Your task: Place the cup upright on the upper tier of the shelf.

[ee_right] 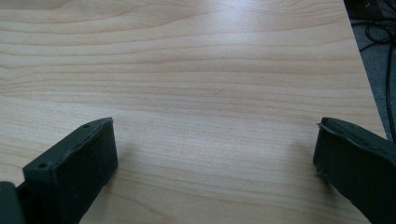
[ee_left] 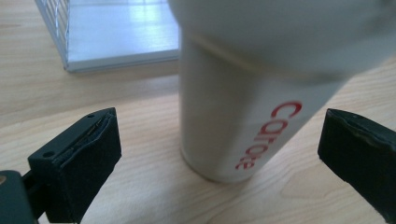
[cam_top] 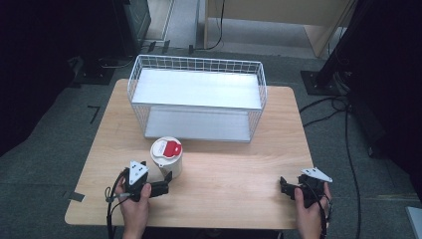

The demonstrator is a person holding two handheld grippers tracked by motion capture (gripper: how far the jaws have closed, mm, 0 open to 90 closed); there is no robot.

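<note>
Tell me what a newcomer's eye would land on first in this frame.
Probably the white cup with its red-and-white lid, standing upright near the middle of the wooden table, with red lettering down its side. The left gripper sits right beside it, jaws open on either side of its base, not touching. Behind stands a white wire basket rack, while the right gripper rests open at the table's front right.

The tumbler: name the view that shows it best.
The high view: the whole tumbler stands upright on the table, red-and-white lid visible. The left gripper view gives its lower body and red lettering up close between open jaws, top blurred. The right gripper view looks at bare tabletop.
</note>
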